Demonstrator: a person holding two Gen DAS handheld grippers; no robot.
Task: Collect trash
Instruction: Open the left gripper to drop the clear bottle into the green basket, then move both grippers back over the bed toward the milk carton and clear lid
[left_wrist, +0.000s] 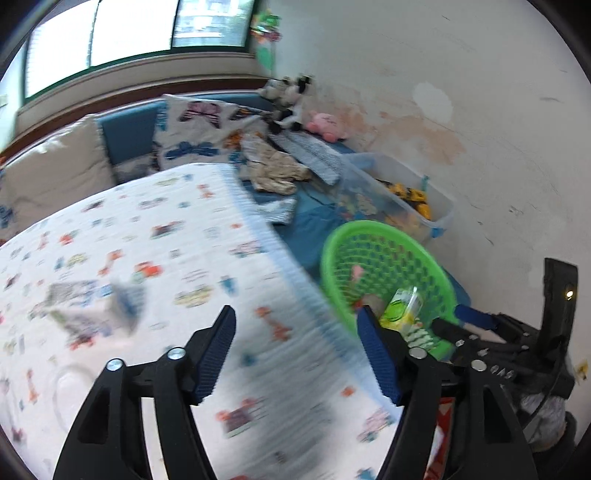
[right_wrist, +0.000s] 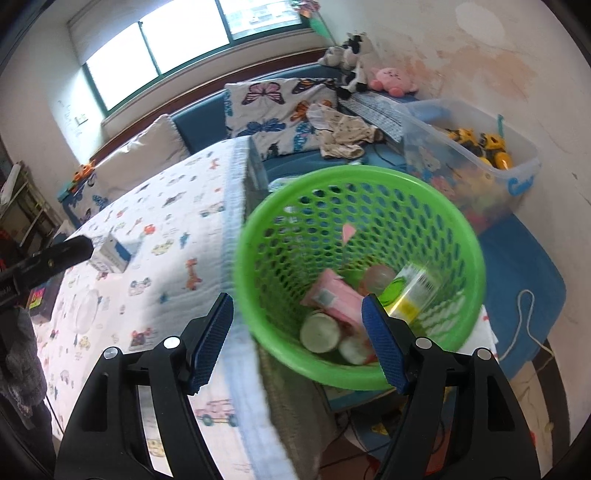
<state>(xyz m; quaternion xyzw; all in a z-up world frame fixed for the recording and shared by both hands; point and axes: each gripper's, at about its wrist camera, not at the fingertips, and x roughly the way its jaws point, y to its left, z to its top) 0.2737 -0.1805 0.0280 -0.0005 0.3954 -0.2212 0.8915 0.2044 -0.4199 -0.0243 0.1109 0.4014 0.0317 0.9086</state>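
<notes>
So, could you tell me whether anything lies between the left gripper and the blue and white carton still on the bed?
Nothing visible does. The carton lies alone on the patterned quilt, and only bare quilt shows between it and the open, empty left gripper, whose tip shows just beside it in the right wrist view.

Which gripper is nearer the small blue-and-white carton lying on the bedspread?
Left. The left gripper reaches the carton at its tip, while the right gripper sits apart at the green basket.
</notes>
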